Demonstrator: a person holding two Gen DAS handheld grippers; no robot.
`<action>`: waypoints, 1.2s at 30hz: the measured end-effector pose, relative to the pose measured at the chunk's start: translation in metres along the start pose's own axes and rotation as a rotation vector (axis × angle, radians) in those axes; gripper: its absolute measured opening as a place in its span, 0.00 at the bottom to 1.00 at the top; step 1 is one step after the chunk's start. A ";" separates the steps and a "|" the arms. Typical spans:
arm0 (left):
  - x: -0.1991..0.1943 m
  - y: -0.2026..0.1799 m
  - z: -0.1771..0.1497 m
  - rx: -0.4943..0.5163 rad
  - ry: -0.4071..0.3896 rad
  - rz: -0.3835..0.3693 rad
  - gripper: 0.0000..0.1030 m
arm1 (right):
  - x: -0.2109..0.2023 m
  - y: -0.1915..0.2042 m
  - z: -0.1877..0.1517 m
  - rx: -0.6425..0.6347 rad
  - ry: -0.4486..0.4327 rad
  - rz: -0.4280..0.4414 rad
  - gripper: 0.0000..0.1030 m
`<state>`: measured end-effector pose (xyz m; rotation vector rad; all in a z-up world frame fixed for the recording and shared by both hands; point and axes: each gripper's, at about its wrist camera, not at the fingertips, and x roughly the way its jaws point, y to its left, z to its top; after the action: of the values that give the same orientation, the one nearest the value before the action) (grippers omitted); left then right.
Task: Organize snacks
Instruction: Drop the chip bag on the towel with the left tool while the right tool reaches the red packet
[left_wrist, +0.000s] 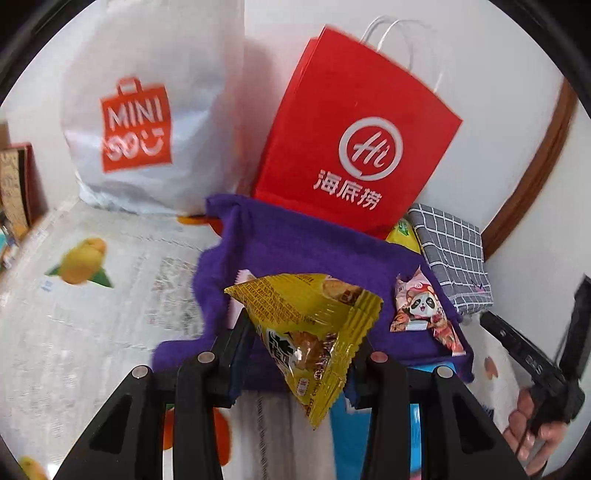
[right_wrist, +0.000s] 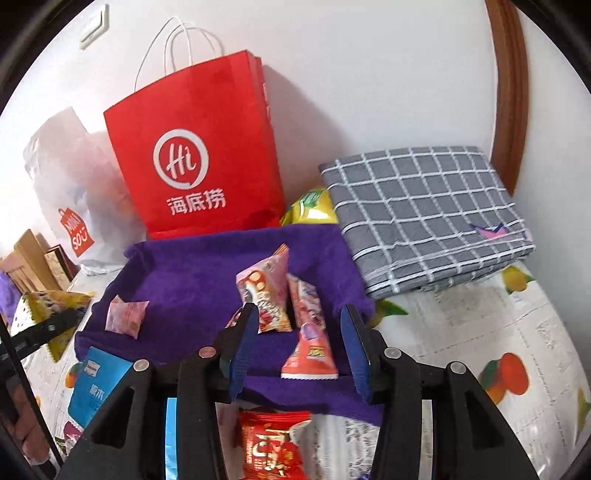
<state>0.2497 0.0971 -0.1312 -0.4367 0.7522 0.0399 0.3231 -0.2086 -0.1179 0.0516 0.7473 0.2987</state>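
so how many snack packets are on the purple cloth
3, in the right wrist view: a small pink one at left, two pink ones mid-cloth. The gripper may hide others.

"MINISO" white bag, "Hi 海底捞" red bag

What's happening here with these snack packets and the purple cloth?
A person is sorting snacks with two hand-held tools. The left tool grips a yellow snack packet above the purple cloth. The right tool stands open and empty over the pink snack packets lying on the cloth.
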 end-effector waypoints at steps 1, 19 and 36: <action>0.005 0.000 0.001 -0.005 0.007 -0.003 0.38 | 0.000 -0.001 0.000 0.010 0.006 0.013 0.45; 0.057 0.006 0.011 -0.047 0.065 -0.002 0.38 | -0.010 -0.012 0.006 0.099 0.047 0.163 0.45; 0.002 0.016 -0.002 -0.038 -0.035 0.034 0.69 | -0.009 -0.006 0.004 0.052 0.142 0.206 0.51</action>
<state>0.2466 0.1107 -0.1395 -0.4586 0.7256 0.0936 0.3211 -0.2164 -0.1099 0.1582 0.8932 0.4828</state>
